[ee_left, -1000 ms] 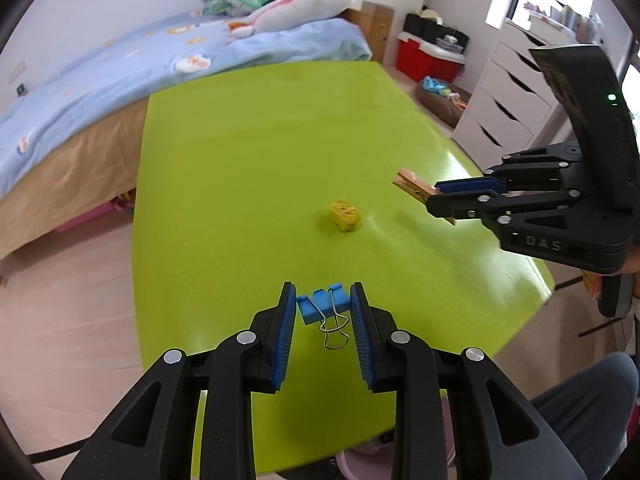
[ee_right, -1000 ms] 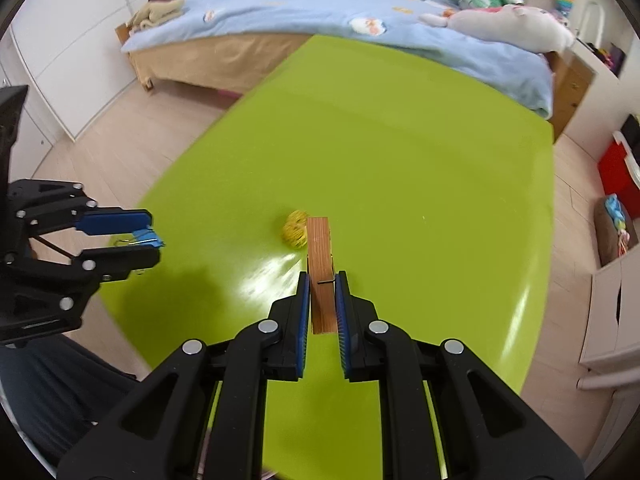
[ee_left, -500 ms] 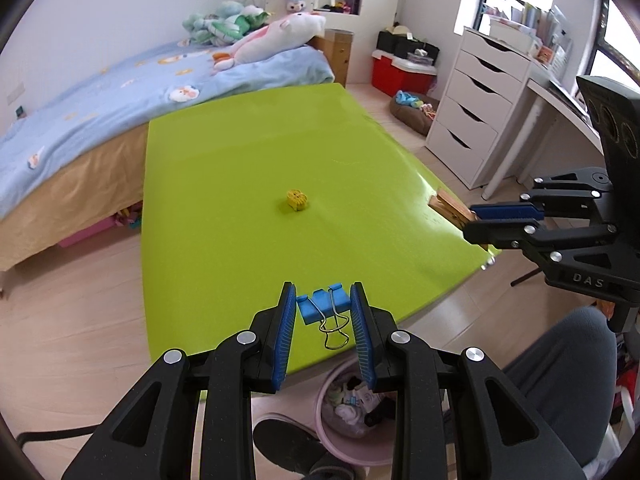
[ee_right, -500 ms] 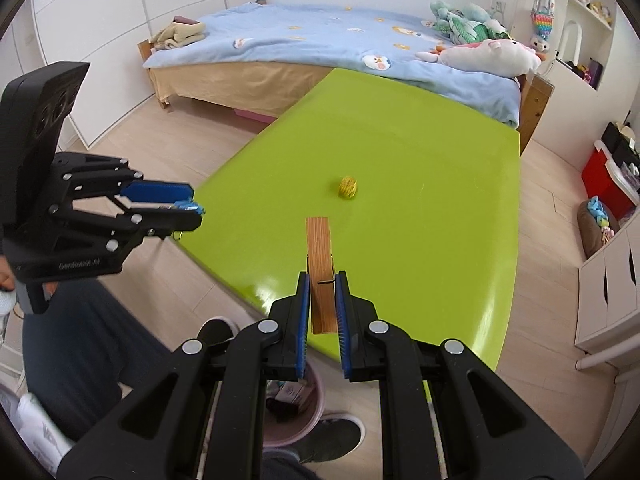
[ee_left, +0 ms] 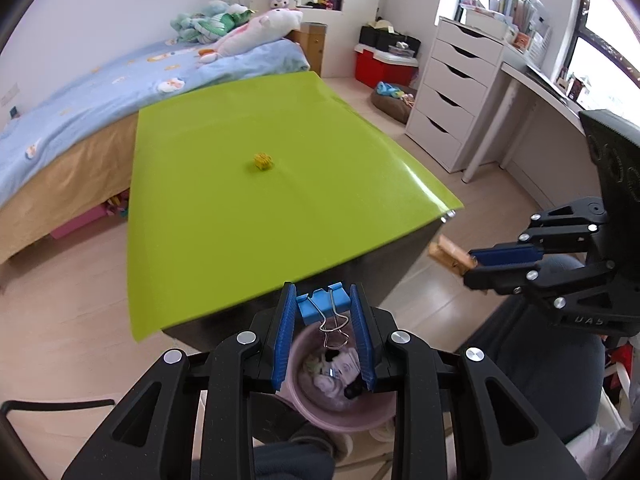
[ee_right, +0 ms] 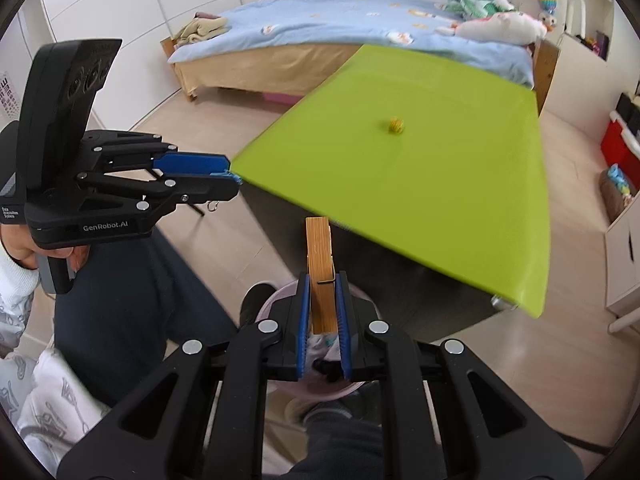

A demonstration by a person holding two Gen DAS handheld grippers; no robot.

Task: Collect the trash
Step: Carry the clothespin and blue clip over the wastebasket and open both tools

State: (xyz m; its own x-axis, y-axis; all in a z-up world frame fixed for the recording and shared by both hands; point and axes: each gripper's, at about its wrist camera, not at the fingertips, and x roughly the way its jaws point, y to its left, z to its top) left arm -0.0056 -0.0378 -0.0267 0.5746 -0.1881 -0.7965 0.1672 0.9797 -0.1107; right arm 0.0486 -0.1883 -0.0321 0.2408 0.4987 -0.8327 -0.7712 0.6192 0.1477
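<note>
The left tongs (ee_left: 323, 312) are gripping a blue binder clip (ee_left: 321, 305), the right tongs (ee_right: 321, 296) a wooden clothespin (ee_right: 319, 264); both are hanging over the pink wastebasket (ee_left: 340, 412), so each should release only once centred above it.

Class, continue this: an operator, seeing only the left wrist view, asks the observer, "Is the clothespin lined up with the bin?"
Observer: Yes. The right wrist view shows the pink bin straight ahead of the right gripper, which is shut on the wooden clothespin.
Operator: Who holds the left gripper?
Observer: A bare left hand in a white patterned sleeve grips its handle.
</note>
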